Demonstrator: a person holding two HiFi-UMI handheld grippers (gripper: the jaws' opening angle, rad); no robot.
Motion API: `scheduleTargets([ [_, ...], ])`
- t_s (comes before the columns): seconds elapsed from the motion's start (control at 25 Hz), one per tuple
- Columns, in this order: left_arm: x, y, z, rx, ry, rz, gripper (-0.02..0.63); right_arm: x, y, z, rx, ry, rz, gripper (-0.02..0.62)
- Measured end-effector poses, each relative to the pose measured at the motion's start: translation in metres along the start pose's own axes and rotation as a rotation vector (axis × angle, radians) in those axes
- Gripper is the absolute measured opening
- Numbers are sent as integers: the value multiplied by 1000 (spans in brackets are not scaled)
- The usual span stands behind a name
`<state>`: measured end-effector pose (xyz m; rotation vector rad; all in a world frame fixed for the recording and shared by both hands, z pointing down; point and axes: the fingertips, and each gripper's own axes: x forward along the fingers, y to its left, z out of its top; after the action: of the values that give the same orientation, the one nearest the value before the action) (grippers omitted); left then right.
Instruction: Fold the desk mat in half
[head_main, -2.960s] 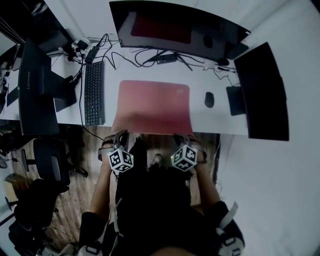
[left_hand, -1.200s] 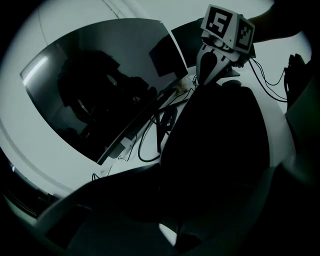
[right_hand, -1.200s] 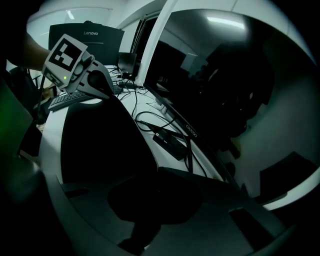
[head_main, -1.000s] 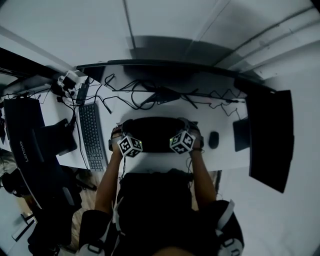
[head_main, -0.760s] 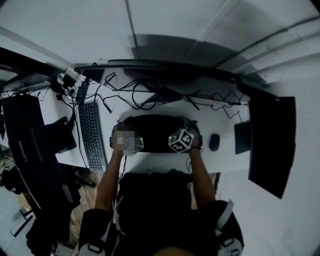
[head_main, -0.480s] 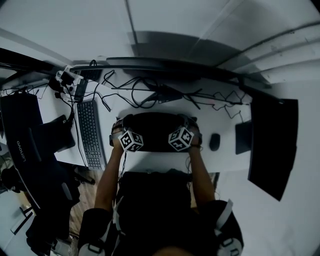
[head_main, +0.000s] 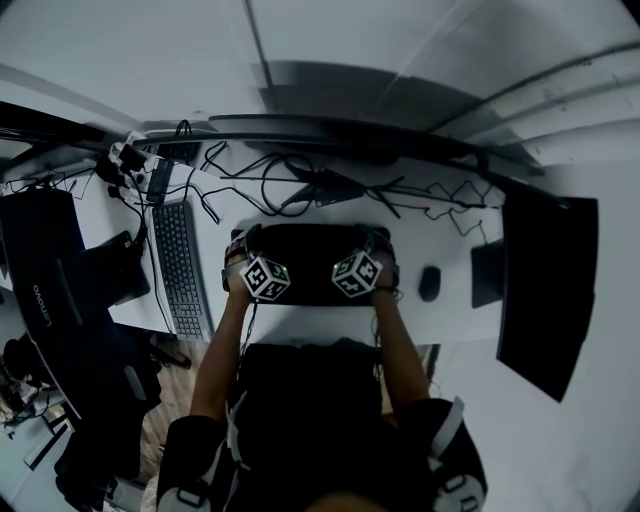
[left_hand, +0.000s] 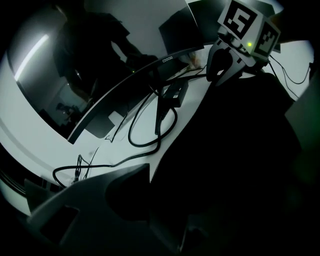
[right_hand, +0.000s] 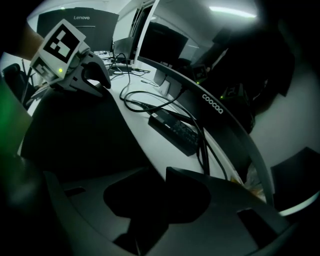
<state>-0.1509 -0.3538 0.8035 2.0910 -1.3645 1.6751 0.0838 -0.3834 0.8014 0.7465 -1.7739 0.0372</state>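
Fingers (right_hand: 86, 195) on your right gripper (head_main: 372, 240) and on your left gripper (head_main: 238, 243) stand partly apart, having just been opening, and neither pair clamps anything. It is too dark to tell whether the top layer's edge still lies in the gaps. The desk mat (head_main: 308, 262), a flexible rectangular sheet lying doubled with its black underside up, spans the space between the two pairs of fingers and runs back from them toward you on the flat white desk (head_main: 300, 322). The fold itself looks made, so your step is a clean release. Spread both pairs wider before you move, so that no pad drags the upper layer. Then lift both grippers together, up and back toward yourself. If one goes first, the loose edge will likely skew. Do not push forward: the tangled black cables (head_main: 280, 190) lie just beyond your fingertips, and the black rectangular power adapter (right_hand: 175, 131) sits ahead of the right fingers. Once clear, check that the loose edge under your fingertips lines up with the layer below. If the sheet springs up, press along the crease on the side nearer you than the fingers.
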Motion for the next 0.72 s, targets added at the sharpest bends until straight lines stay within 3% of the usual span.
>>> scheduleTargets([
  [0.12, -7, 13, 3, -51, -29, 48, 173, 3, -7, -2, -8, 15, -34, 107],
  [0.32, -21, 27, 4, -153, -79, 67, 173, -8, -13, 4, 42, -7, -61, 126],
  [0.52, -54, 28, 5, -324, -158, -23, 166, -46, -17, 20, 200, -103, -79, 126],
  [0.72, -118, 34, 12, -492, -322, -78, 84, -103, -6, 39, 395, -226, -58, 124],
])
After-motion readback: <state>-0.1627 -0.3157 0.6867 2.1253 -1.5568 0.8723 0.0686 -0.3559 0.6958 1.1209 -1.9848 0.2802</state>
